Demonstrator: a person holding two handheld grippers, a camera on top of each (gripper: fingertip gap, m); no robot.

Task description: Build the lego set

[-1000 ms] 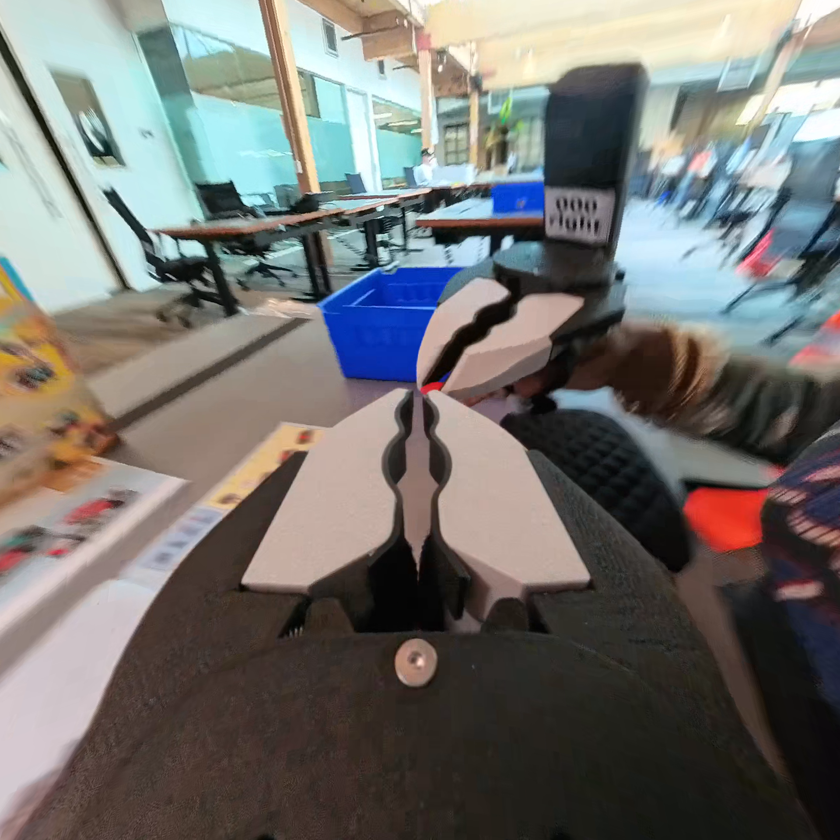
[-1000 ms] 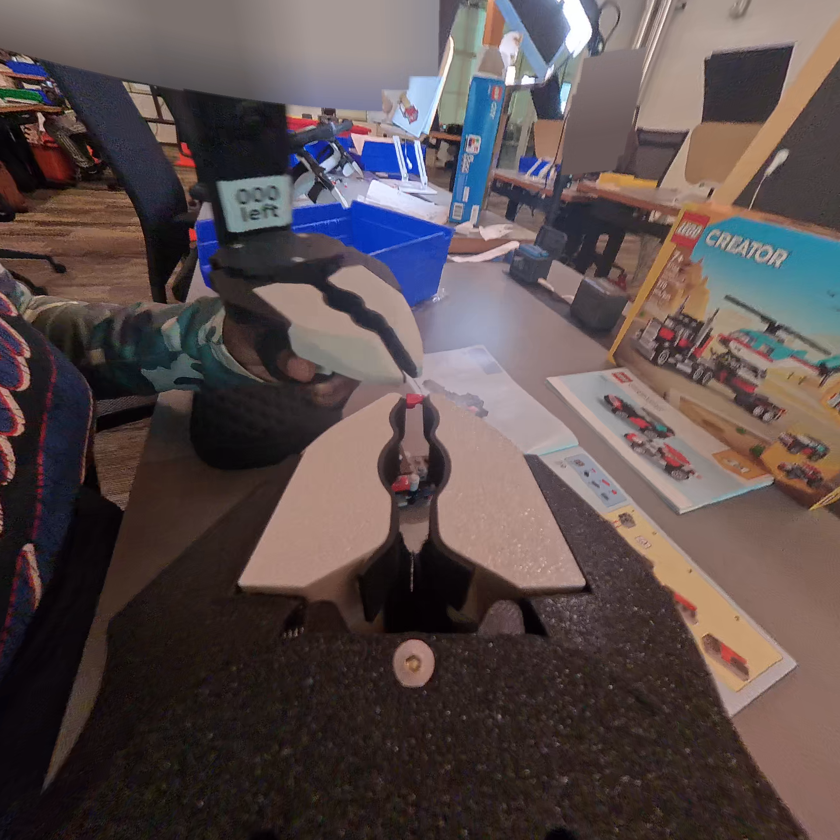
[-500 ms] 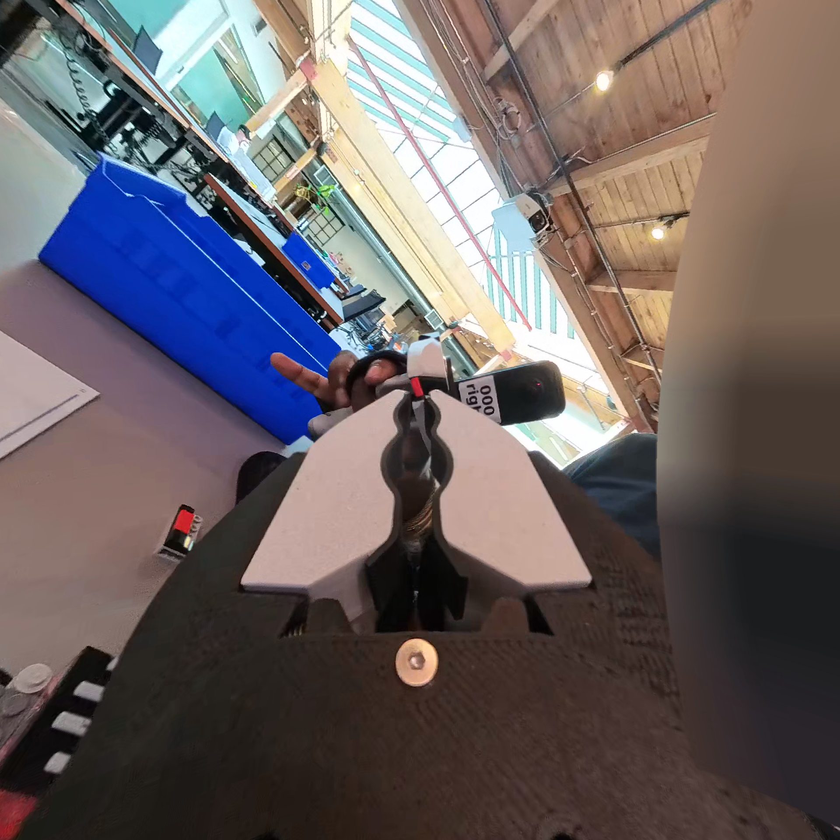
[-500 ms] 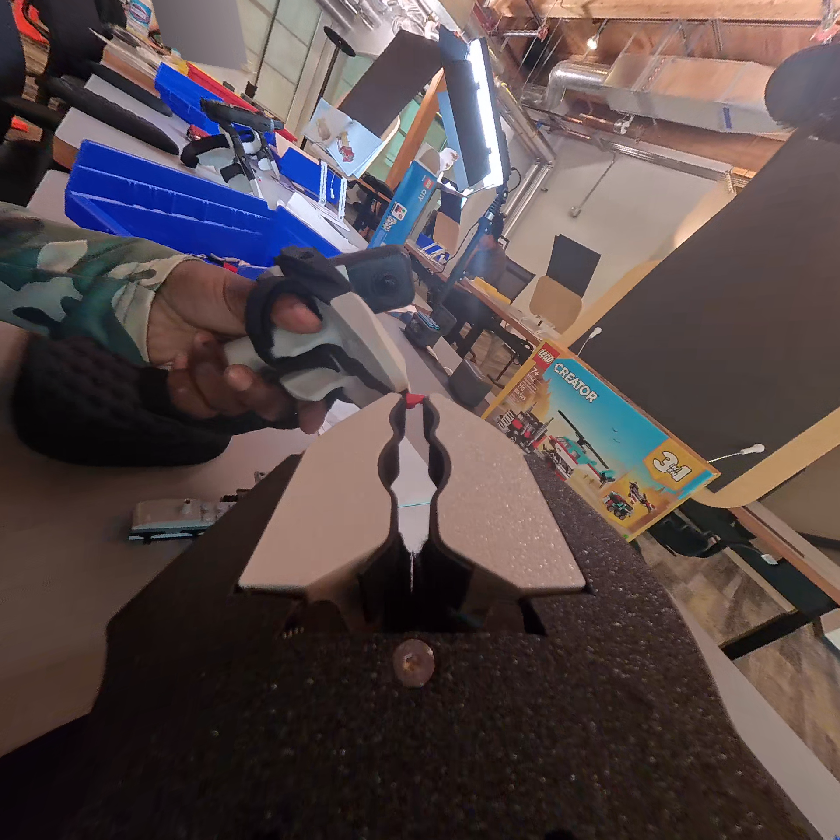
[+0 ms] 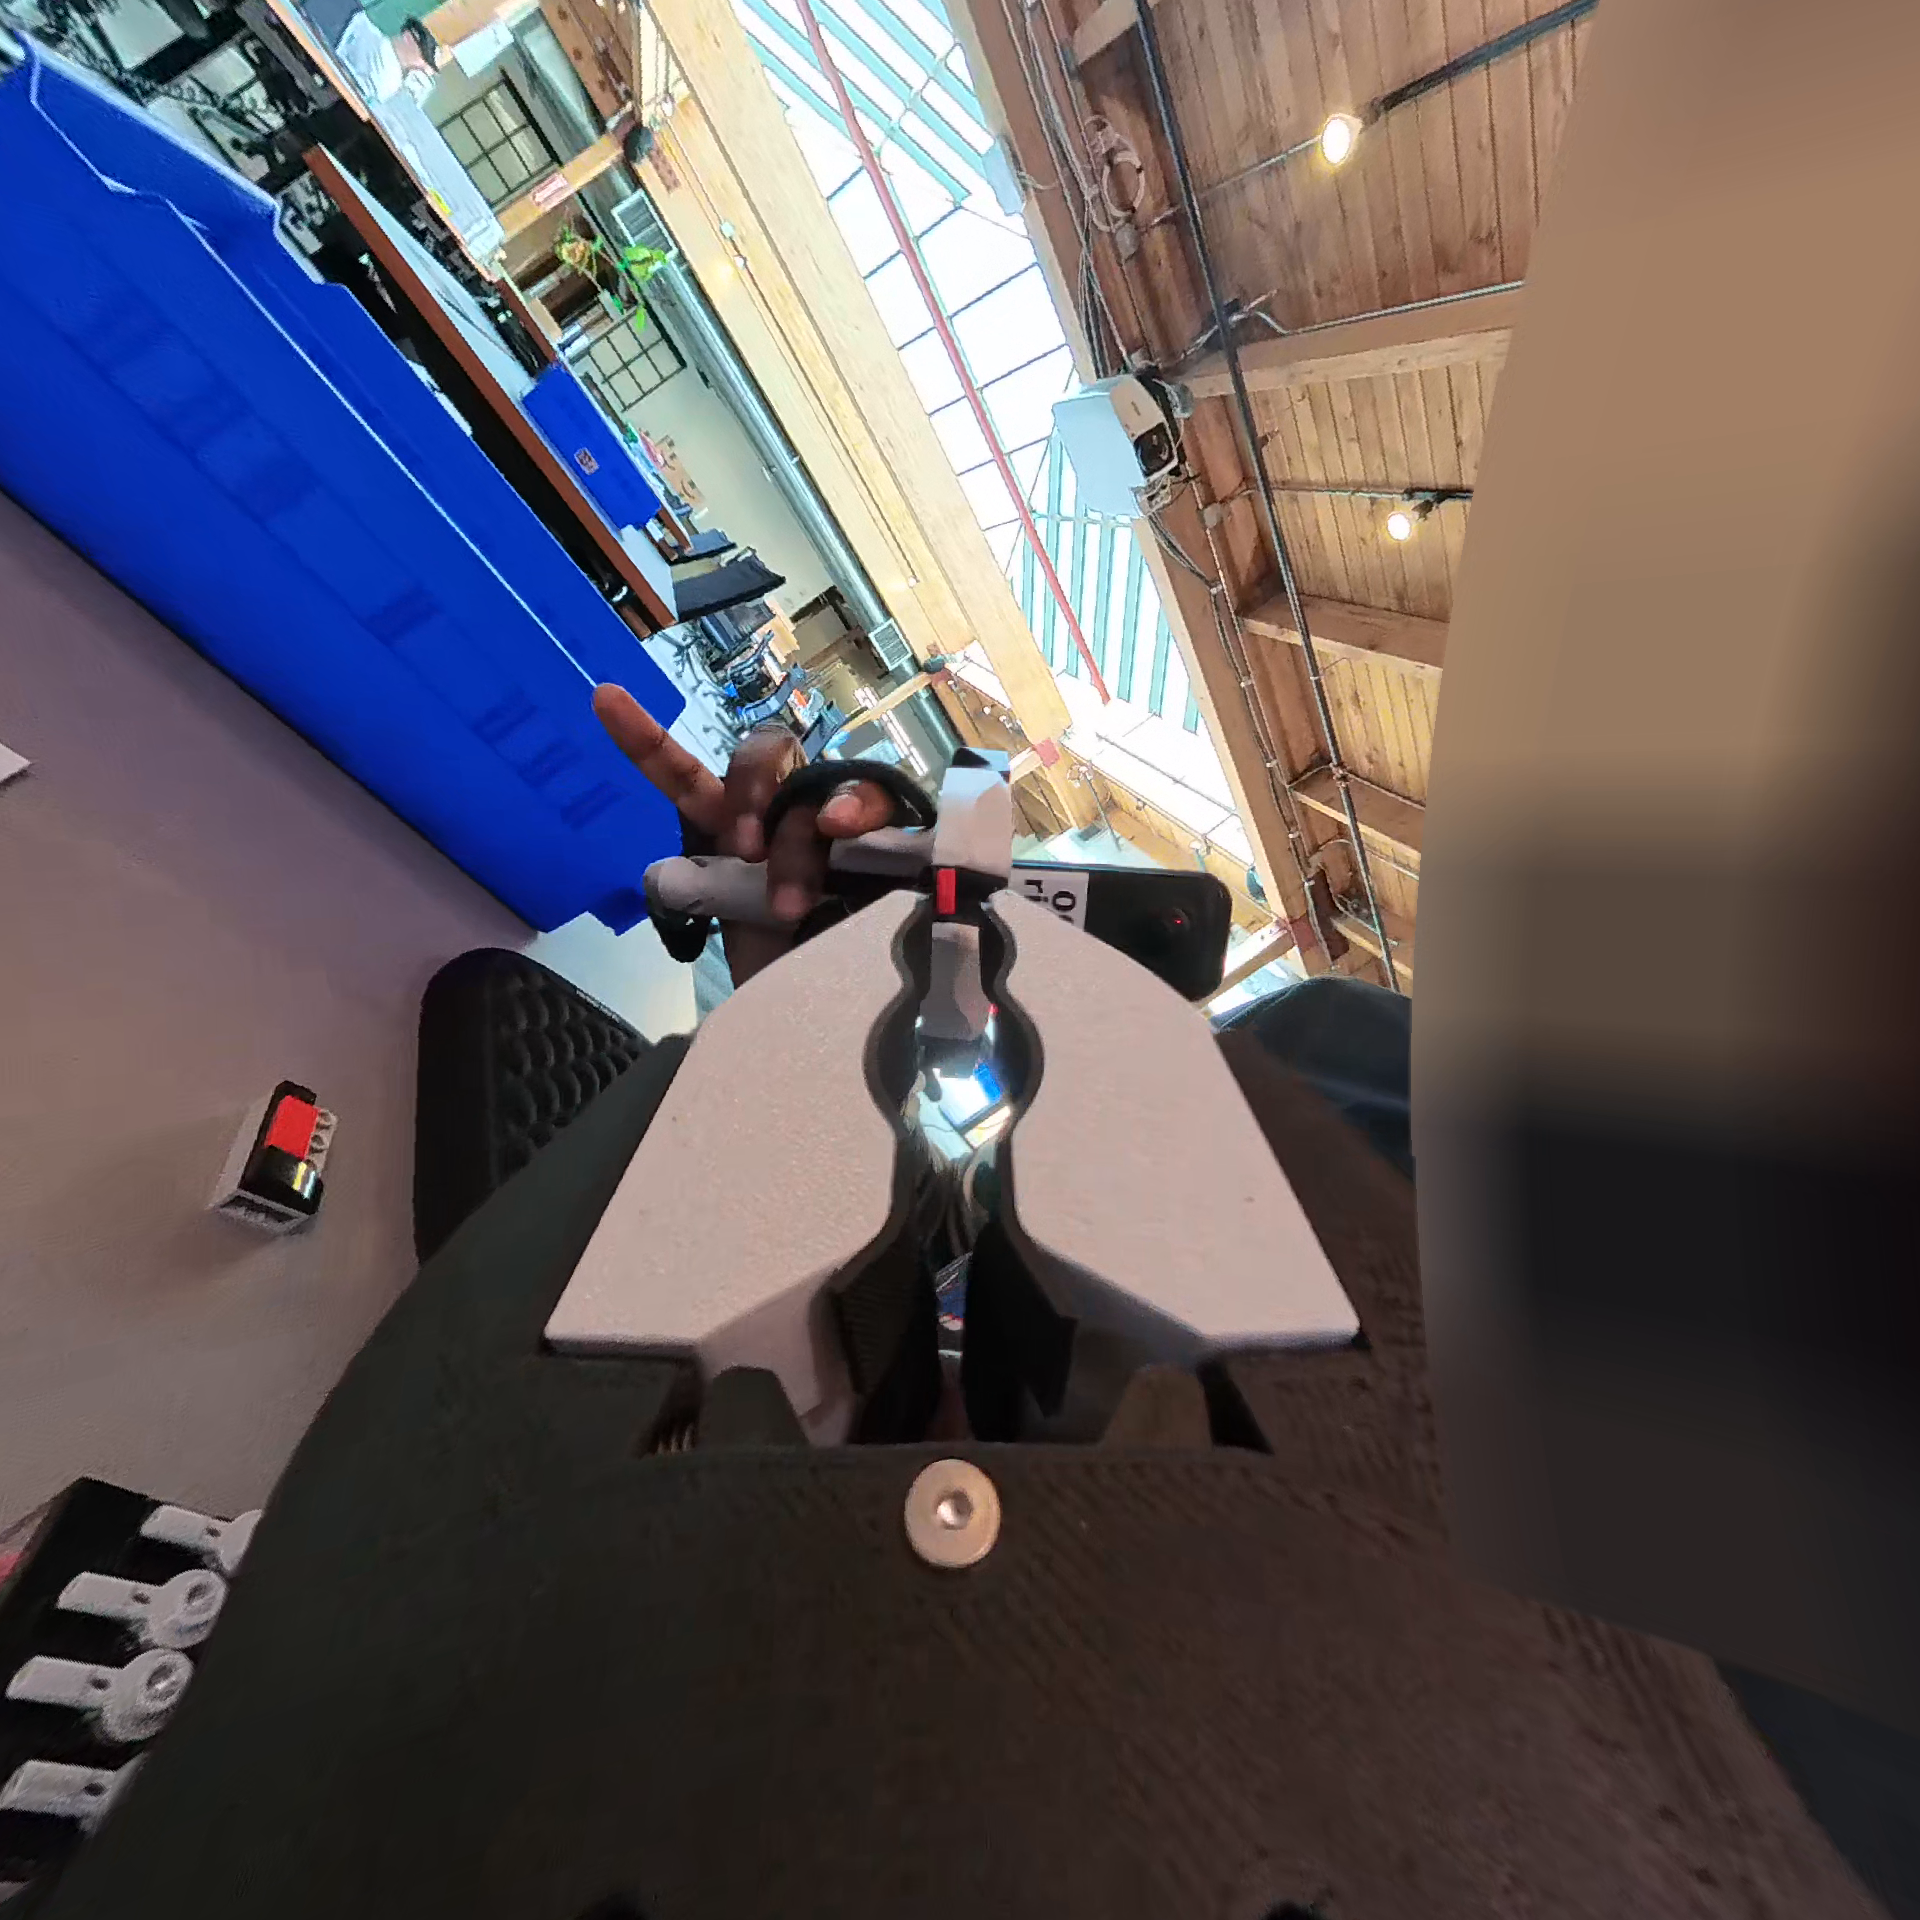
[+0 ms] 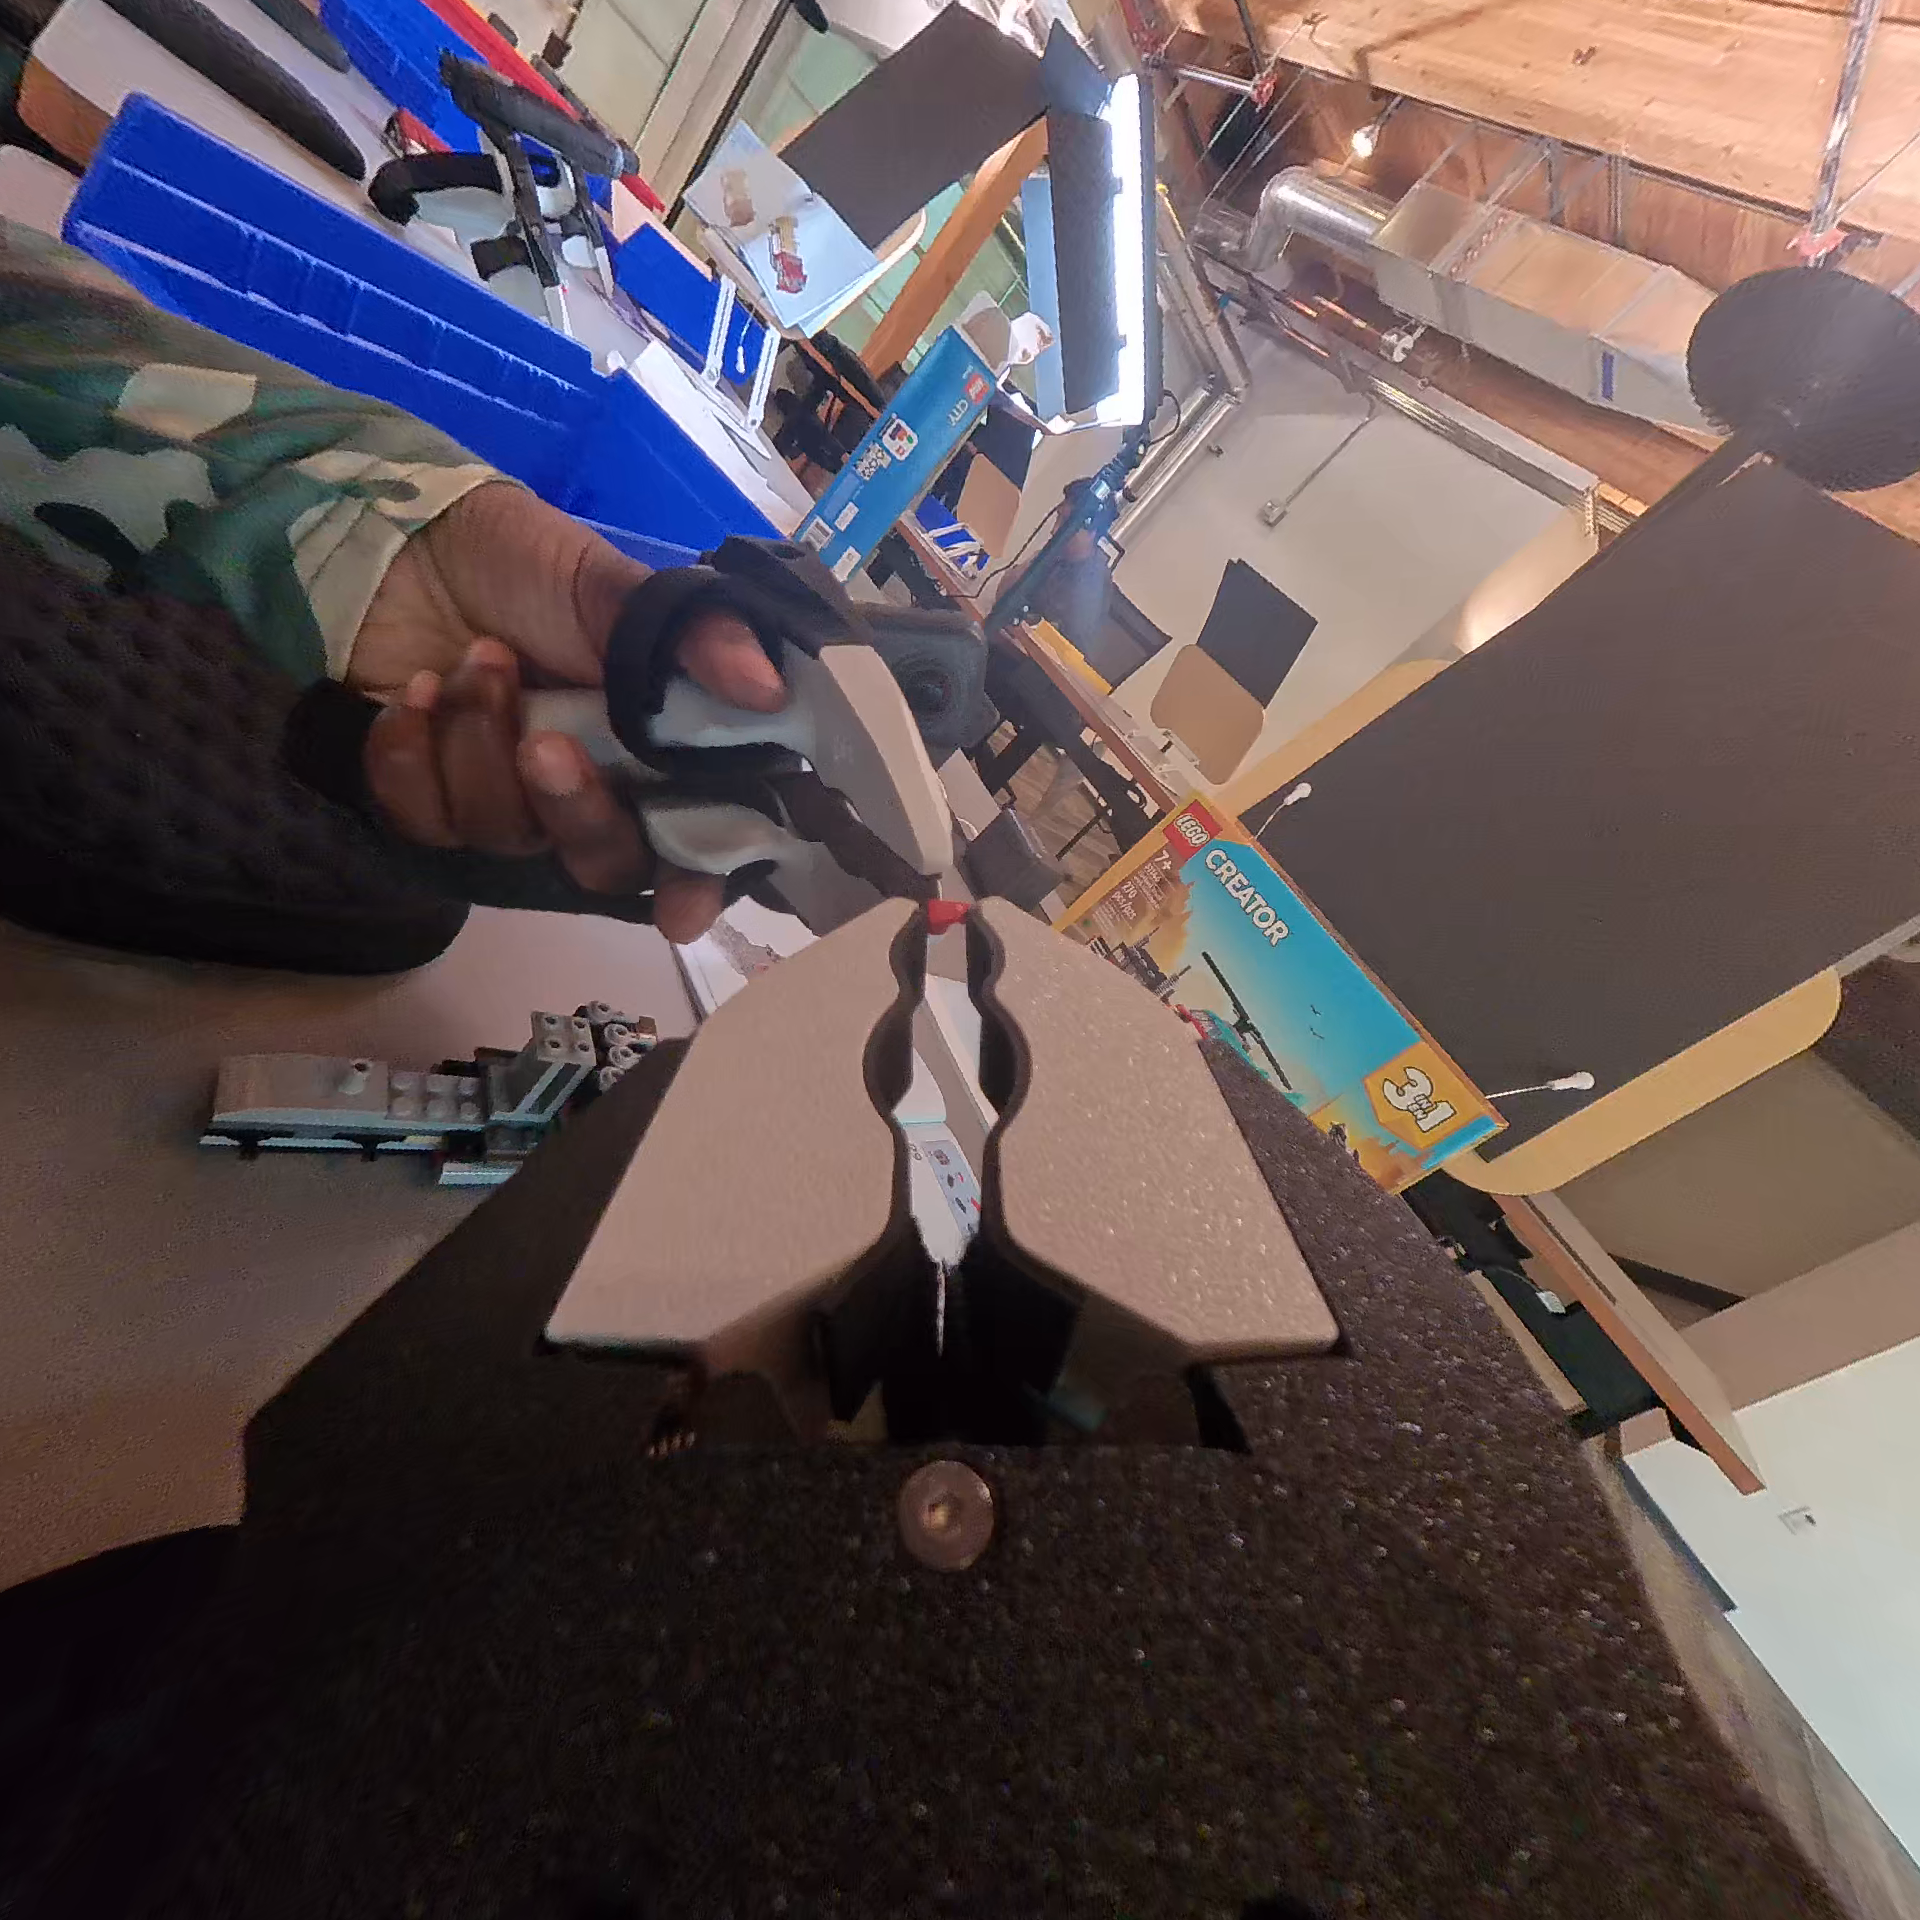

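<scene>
Between gripper (image 6: 943, 914) tips, red stud (image 6: 943, 912)

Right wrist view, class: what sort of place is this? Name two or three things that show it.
Probably a shared workshop or lab in a converted industrial hall: bare timber ceiling with exposed silver metal ducting, rows of work tables holding blue plastic bins, and a tall lit panel lamp on a stand.

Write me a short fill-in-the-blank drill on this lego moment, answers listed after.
1. The small piece pinched at the tips of both grippers is ____ in colour.
2. The bin on the table in the left wrist view is ____.
3. The half-built grey model lies on the ____.
4. The sleeve beside the left gripper has a ____ pattern.

Missing words: red; blue; table; camouflage
</scene>
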